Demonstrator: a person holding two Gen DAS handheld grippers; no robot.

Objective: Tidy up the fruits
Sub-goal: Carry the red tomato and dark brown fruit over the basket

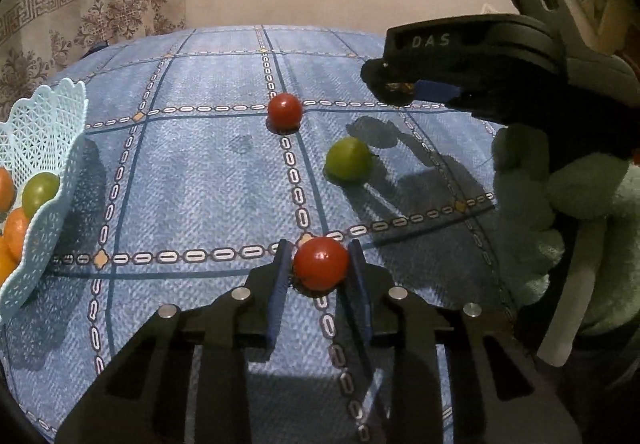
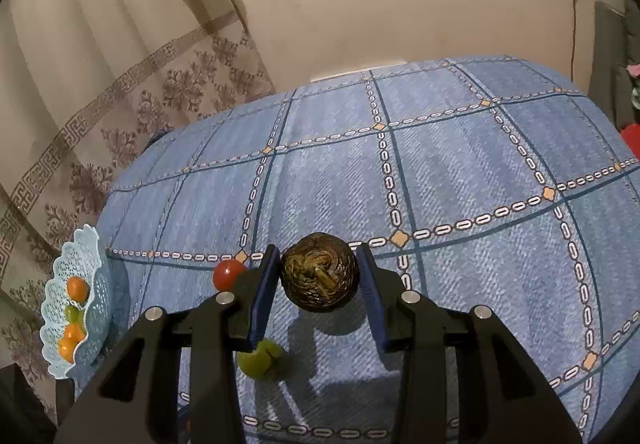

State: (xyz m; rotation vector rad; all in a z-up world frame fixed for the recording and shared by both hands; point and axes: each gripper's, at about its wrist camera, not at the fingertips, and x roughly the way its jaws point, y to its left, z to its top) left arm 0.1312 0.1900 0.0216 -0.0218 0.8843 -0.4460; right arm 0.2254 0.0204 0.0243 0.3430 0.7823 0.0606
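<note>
Blue checked cloth covers the desk, and the left gripper sits low with a red tomato right between its fingers, pads touching both sides. Right gripper hangs above the cloth, clamped on a dark, rotten-looking fruit. A green fruit and second tomato lie beyond; the lace basket waits far left.

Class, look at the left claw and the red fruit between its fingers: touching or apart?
Touching. In the left wrist view, the red fruit sits wedged between the left claw fingers, both blue pads meeting its sides with no visible gap.
</note>
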